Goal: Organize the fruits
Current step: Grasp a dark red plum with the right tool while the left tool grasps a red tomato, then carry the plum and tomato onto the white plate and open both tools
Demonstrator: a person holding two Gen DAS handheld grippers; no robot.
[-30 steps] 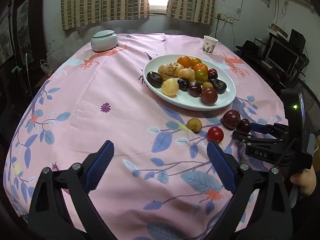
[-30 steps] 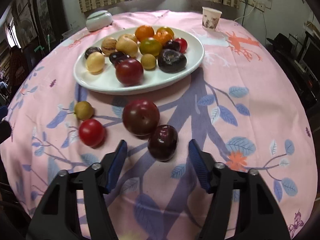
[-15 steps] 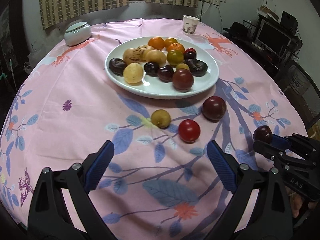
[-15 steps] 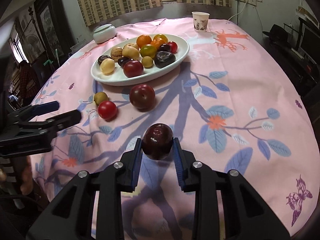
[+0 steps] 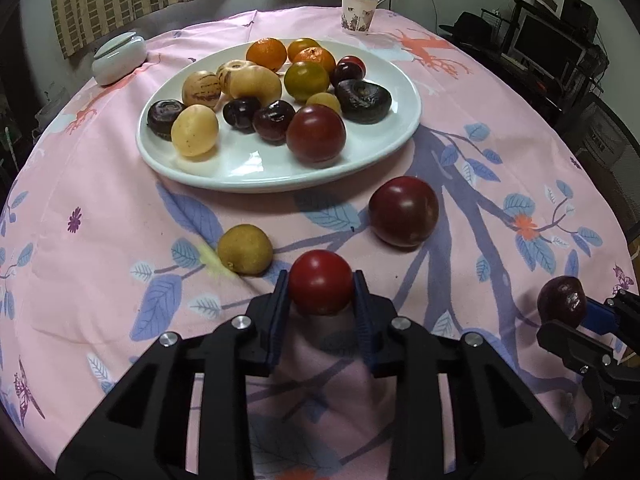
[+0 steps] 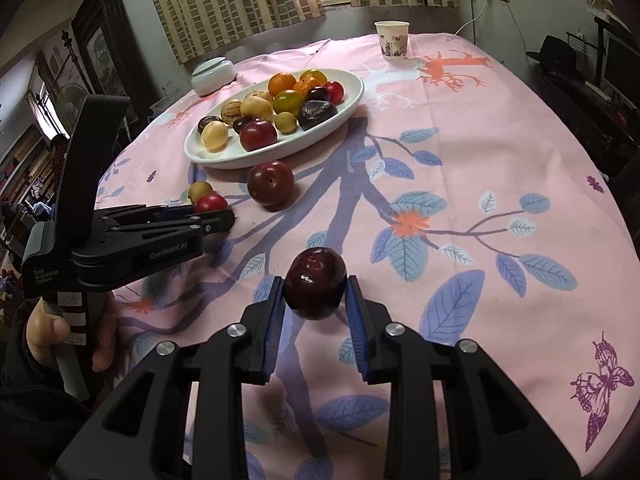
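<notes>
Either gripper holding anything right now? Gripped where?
Both. The left gripper pinches the small round red fruit across its sides; the right gripper pinches the dark purple plum across its sides.

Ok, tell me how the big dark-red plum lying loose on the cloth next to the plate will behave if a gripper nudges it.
The big dark-red round plum would probably roll readily: it is near-spherical and rests free on the pink tablecloth. Its glossy skin suggests a pinch could slip off-centre. It looks firm and fairly heavy for its size, so likely it won't deform much.
</notes>
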